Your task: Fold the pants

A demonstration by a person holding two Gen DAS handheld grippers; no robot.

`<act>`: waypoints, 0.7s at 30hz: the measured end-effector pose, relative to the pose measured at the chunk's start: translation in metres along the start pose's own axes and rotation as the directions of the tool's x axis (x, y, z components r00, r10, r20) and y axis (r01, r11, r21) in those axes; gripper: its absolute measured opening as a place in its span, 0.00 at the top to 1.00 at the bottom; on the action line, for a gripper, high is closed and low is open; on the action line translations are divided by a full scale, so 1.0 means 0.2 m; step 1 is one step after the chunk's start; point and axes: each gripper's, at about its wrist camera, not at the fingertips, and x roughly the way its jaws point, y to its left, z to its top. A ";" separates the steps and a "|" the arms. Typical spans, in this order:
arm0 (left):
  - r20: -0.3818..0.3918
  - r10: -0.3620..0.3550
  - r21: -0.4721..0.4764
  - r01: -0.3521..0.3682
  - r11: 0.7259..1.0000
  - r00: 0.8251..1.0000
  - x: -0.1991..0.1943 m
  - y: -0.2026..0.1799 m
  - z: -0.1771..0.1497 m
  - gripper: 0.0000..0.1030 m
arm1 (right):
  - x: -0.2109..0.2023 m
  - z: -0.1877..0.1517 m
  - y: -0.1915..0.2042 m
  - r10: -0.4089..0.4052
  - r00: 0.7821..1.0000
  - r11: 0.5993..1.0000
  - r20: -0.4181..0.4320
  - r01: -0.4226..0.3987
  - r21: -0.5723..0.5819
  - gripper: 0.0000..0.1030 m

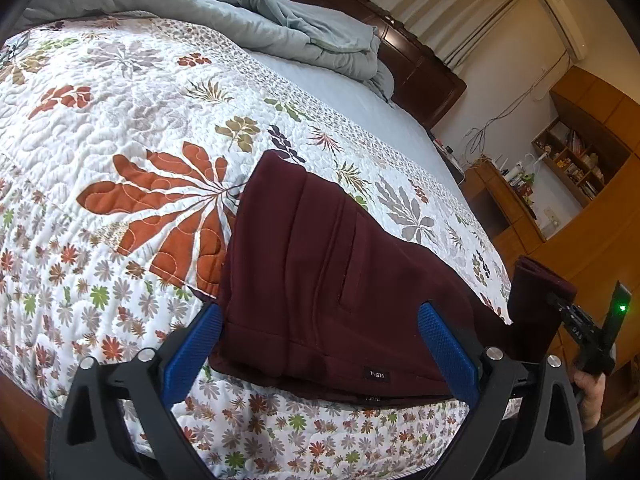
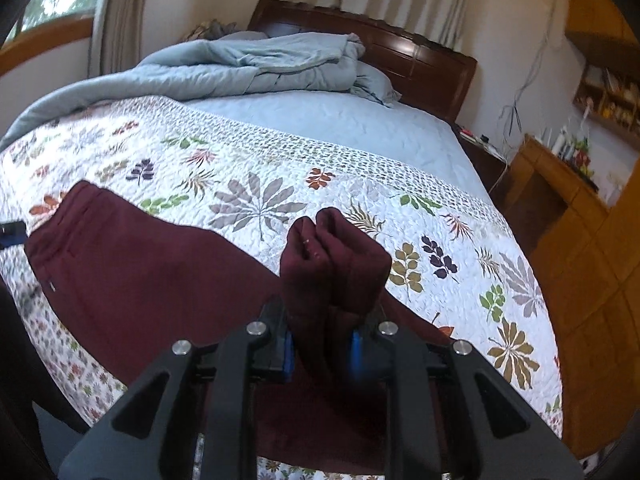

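Right tool is pinched on the bunched cuffs of the pants lying on the bed, left tool wide open around the waistband, so the unpinned waist could drag.

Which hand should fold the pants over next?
Probably the right. The right gripper is shut on the bunched leg ends of the pants, lifted off the quilt. The left gripper is open at the waistband.
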 end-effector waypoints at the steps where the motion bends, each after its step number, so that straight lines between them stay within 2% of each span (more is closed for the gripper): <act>1: 0.000 -0.001 -0.001 0.001 1.000 1.000 0.00 0.00 0.00 0.04 | 0.00 0.00 0.01 -0.002 1.000 1.000 0.000 0.002 -0.008 0.81; 9: 0.002 -0.009 -0.006 0.009 1.000 1.000 0.00 0.01 0.00 0.04 | 0.04 0.00 0.10 -0.015 1.000 0.997 -0.009 0.014 -0.071 0.81; 15: 0.003 -0.020 -0.009 0.020 1.000 1.000 -0.01 0.01 0.00 0.04 | 0.08 -0.02 0.17 -0.060 0.998 0.988 -0.019 0.057 -0.146 0.81; 18: 0.008 -0.027 -0.011 0.027 1.000 1.000 -0.02 0.02 0.00 0.04 | 0.10 -0.04 0.24 -0.100 0.995 0.972 -0.014 0.094 -0.217 0.81; 21: 0.014 -0.036 -0.018 0.037 0.999 0.999 -0.03 0.03 0.00 0.04 | 0.14 -0.08 0.34 -0.160 0.987 0.933 0.003 0.152 -0.326 0.81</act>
